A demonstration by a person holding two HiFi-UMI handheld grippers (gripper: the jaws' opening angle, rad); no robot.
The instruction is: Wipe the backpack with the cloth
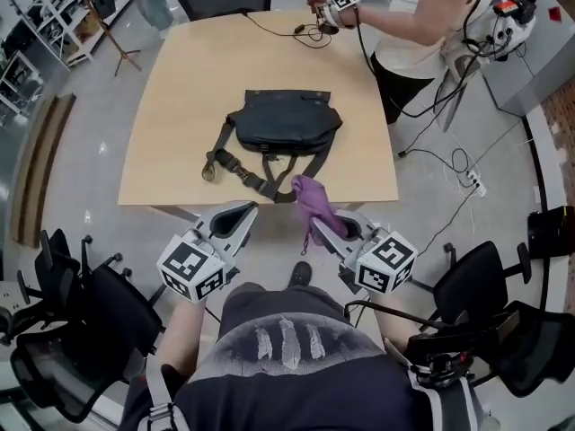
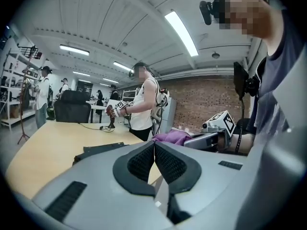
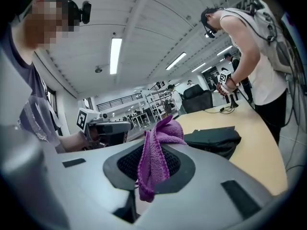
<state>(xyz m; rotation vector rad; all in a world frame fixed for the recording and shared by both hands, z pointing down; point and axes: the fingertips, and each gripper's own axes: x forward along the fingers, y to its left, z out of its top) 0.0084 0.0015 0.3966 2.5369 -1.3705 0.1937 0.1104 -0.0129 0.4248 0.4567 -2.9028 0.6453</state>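
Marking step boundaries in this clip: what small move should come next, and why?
Probably reach the right gripper forward and lower the purple cloth onto the black backpack. The cloth is pinched in its jaws but sits short of the backpack, near the table front edge.

Bright even light from ceiling strip lights [image 2: 182,31], soft faint shadows, strong fisheye bending, dark vignetted corners

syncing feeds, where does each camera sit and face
Head view: on the person's head, steeply down onto table, backpack, left gripper, right gripper, own torso.
Left gripper view: behind its shut fingers, facing across table; own torso at right.
Right gripper view: behind fingers shut on the cloth, facing the backpack; own torso at left.
All share the backpack.
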